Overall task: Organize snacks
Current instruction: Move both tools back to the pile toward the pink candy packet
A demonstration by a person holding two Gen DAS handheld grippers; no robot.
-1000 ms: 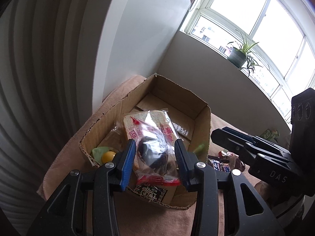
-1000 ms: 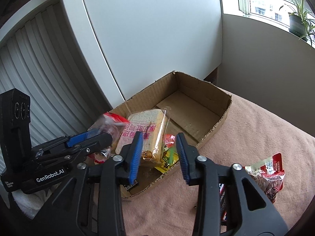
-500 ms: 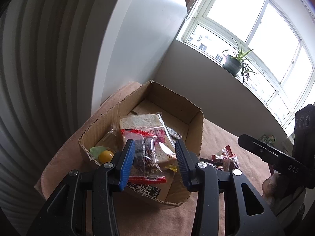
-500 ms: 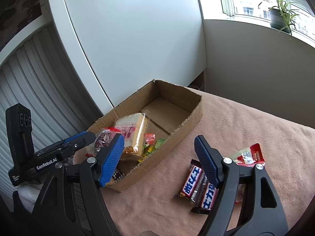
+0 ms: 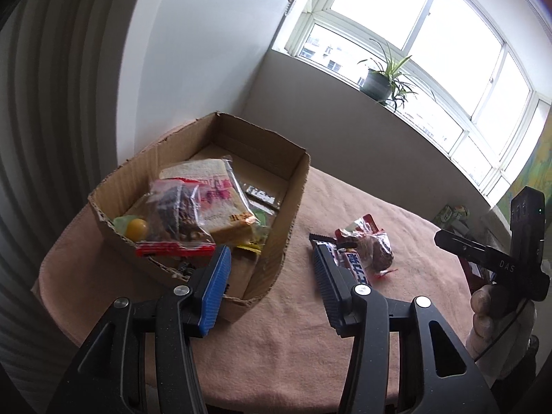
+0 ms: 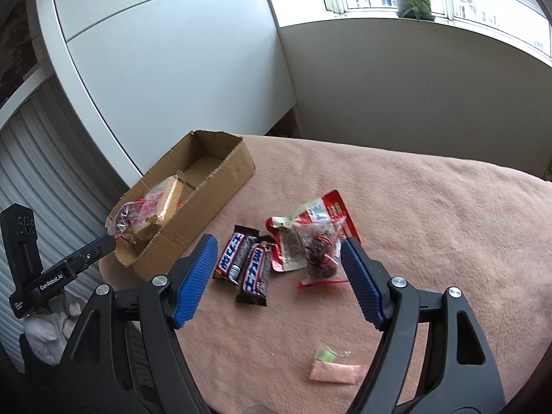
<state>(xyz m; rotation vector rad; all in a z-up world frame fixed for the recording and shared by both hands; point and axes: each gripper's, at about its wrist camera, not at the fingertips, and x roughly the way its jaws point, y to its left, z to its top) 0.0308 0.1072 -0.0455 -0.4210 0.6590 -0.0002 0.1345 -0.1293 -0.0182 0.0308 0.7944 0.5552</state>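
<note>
Surface covered with a pink cloth (image 6: 431, 207). Lying directly on it: cardboard box (image 6: 214, 186) at far left, two chocolate bars (image 6: 246, 262) and two red snack bags (image 6: 310, 238) at centre, two small sachets (image 6: 336, 367) nearest.

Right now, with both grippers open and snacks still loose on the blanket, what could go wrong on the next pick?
The two chocolate bars touch, and the clear bag of dark snacks lies over the red-edged packet: the right gripper might grab two at once. In the cardboard box, the bag just released rests on the wrapped bread near the torn rim and might slide out.
</note>
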